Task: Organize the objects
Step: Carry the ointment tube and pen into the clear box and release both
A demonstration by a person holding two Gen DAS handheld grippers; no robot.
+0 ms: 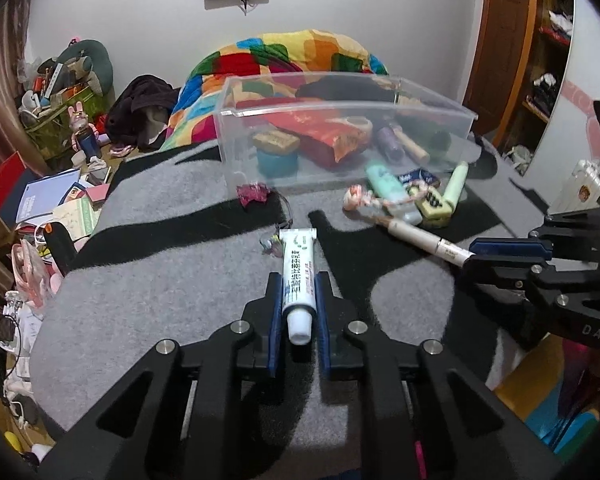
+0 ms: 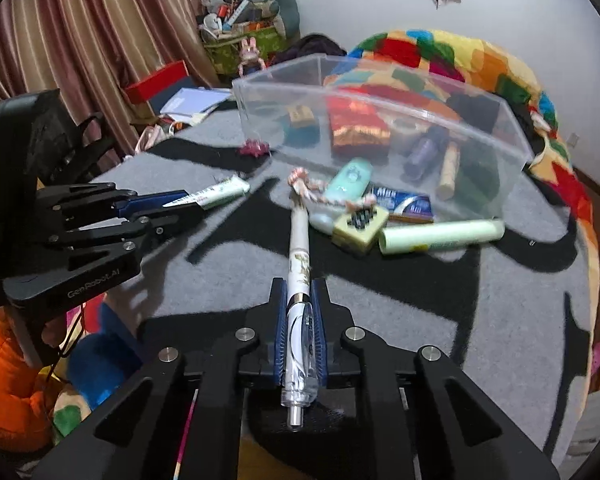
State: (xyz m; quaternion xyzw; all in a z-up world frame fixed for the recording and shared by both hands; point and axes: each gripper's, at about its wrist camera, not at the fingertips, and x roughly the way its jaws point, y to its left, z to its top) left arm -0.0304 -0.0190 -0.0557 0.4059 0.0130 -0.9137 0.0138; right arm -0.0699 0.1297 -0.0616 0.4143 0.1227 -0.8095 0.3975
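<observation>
My left gripper [image 1: 297, 280] is shut on a white tube of cream [image 1: 297, 268], cap toward the camera; it also shows in the right wrist view [image 2: 216, 194]. My right gripper [image 2: 299, 286] is shut on a white pen [image 2: 299, 248] with a doll charm at its far end [image 2: 300, 178]; that pen also shows in the left wrist view [image 1: 424, 242]. A clear plastic box [image 1: 340, 110] stands beyond on the grey blanket, holding a red packet [image 1: 332, 136], a blue jar [image 1: 278, 160] and purple and beige tubes. A mint bottle [image 2: 348, 178], yellow-green block [image 2: 360, 226] and pale green tube [image 2: 440, 236] lie before it.
A small dark pink charm [image 1: 254, 192] lies by the box's near left corner. A blue packet [image 2: 404, 204] lies against the box front. A multicoloured quilt [image 1: 284, 60] is heaped behind. Cluttered books and boxes [image 1: 56, 196] fill the floor left of the bed.
</observation>
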